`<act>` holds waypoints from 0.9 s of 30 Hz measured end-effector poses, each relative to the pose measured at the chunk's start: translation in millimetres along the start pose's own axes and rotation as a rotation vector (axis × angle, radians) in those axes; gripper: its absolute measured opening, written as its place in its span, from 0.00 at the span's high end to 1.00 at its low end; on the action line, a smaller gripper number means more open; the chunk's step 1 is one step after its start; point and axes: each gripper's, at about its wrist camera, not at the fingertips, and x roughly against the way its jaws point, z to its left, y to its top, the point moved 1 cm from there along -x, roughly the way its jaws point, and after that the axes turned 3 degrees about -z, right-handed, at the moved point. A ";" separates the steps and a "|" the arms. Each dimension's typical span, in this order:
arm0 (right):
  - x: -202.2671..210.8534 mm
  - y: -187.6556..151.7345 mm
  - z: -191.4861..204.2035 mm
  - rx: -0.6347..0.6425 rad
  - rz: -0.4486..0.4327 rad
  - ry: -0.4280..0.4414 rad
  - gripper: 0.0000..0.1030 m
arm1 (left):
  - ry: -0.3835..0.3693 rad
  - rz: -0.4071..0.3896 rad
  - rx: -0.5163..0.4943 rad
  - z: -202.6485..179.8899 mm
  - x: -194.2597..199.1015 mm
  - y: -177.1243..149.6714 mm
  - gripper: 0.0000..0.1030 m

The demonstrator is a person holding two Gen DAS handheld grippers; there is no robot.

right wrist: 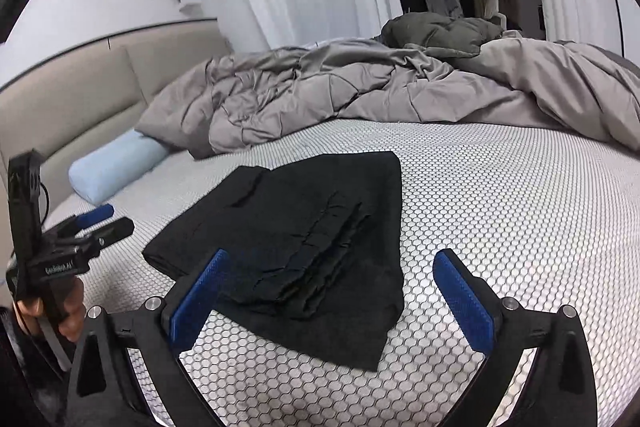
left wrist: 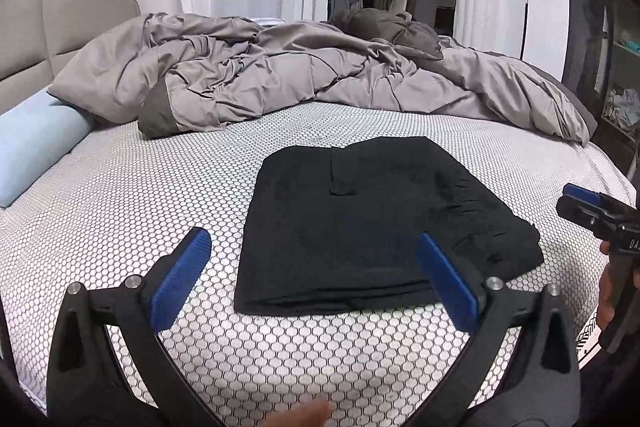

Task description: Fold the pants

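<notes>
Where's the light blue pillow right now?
In the left wrist view the light blue pillow lies at the far left of the bed, against the beige headboard, beside the crumpled grey duvet and well left of the folded black pants.

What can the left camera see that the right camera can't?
Only the left view shows the shelves at the far right and the pants' neat folded edge. Only the right view shows the hand holding the left gripper and the pants' stacked layers. Both show the black pants, the duvet, the blue pillow, and open, empty grippers.
</notes>
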 end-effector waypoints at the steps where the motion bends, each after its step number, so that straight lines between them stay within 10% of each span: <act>1: 0.9 -0.2 1.0 -0.001 0.001 0.005 0.00 | -0.007 -0.001 0.008 0.1 2.1 -2.1 0.00; 27: -1.8 3.4 21.0 0.055 -0.059 0.031 0.00 | -0.027 -0.010 -0.019 0.5 2.3 -10.3 0.00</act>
